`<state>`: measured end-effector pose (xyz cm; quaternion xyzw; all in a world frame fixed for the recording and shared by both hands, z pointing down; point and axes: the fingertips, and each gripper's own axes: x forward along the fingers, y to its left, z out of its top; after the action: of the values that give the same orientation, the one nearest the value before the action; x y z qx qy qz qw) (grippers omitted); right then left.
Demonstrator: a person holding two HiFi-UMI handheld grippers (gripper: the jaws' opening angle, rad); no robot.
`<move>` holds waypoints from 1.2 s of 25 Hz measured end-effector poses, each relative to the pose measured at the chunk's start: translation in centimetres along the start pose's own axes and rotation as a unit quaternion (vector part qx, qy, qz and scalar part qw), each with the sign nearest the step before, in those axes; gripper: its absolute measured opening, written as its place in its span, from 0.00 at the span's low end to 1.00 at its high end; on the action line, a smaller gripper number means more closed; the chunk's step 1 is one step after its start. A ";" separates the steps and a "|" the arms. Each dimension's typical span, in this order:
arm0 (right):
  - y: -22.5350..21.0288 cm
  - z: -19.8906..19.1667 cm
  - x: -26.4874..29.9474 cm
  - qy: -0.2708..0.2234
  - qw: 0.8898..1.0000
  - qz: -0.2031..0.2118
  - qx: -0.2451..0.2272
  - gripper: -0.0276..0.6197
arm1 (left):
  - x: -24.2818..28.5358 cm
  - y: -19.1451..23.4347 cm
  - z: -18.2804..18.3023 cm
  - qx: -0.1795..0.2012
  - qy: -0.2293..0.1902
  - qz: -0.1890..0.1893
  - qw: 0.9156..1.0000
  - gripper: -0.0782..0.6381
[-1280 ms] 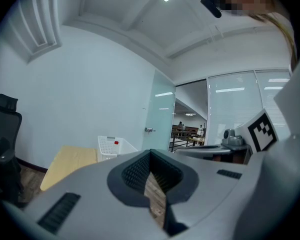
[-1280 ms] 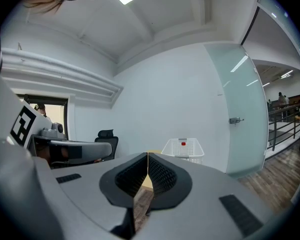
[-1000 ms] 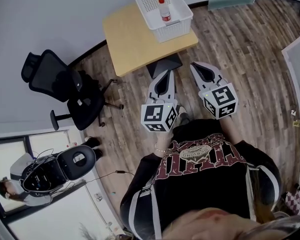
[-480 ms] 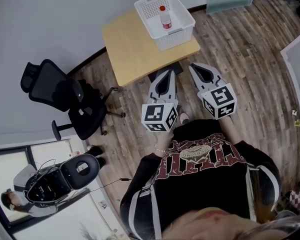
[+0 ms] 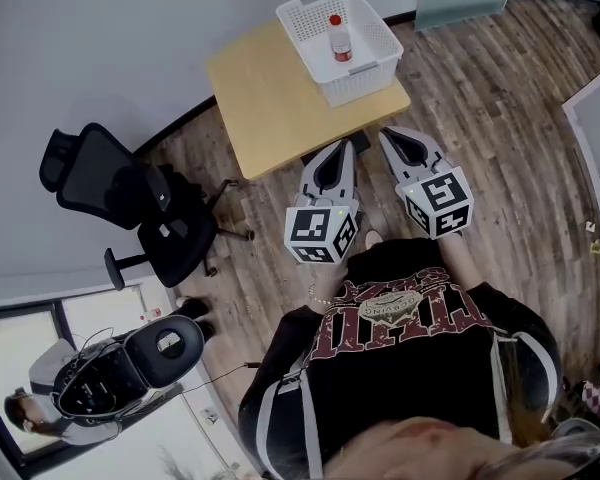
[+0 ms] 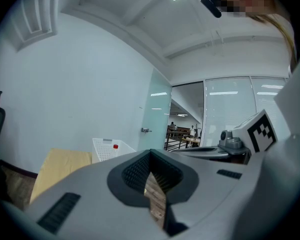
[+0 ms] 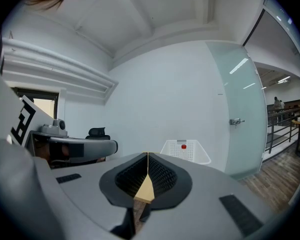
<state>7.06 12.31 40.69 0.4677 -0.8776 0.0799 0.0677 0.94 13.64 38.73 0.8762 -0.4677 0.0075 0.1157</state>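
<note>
Both grippers are held out side by side in front of the person, above the wood floor, short of a light wooden table (image 5: pixel 280 93). My left gripper (image 5: pixel 341 147) (image 6: pixel 150 152) is shut with nothing between its jaws. My right gripper (image 5: pixel 393 135) (image 7: pixel 148 155) is shut too, and holds nothing. On the table's far right corner stands a white mesh basket (image 5: pixel 369 55) (image 6: pixel 105 147) (image 7: pixel 192 153). A clear bottle with a red cap (image 5: pixel 338 39) (image 7: pixel 183 146) lies inside it.
A black office chair (image 5: pixel 130 203) (image 7: pixel 97 132) stands left of the table. A frosted glass door (image 7: pixel 242 109) (image 6: pixel 156 116) is to the right by the wall. A dark round machine (image 5: pixel 120 368) sits at the lower left, beside another person.
Both grippers have come a little nearer the table. It now shows between the right gripper's jaws, and the chair has slipped almost out of the left gripper view.
</note>
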 end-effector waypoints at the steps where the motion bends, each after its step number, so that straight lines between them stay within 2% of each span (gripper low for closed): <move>1: 0.1 0.0 0.2 0.000 1.000 -0.001 0.000 0.07 | -0.1 0.2 0.0 0.001 0.001 -0.002 1.000 0.18; 20: 1.7 0.4 1.7 0.004 1.000 -0.006 -0.003 0.07 | -1.5 2.4 0.4 0.003 0.003 -0.001 1.000 0.18; 30: 0.6 0.7 4.1 0.014 1.000 -0.003 -0.004 0.07 | 0.5 4.4 0.8 -0.005 0.003 0.005 1.000 0.18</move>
<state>4.26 9.22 40.74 0.4693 -0.8753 0.0826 0.0824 -2.52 10.74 38.88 0.8730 -0.4721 0.0080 0.1217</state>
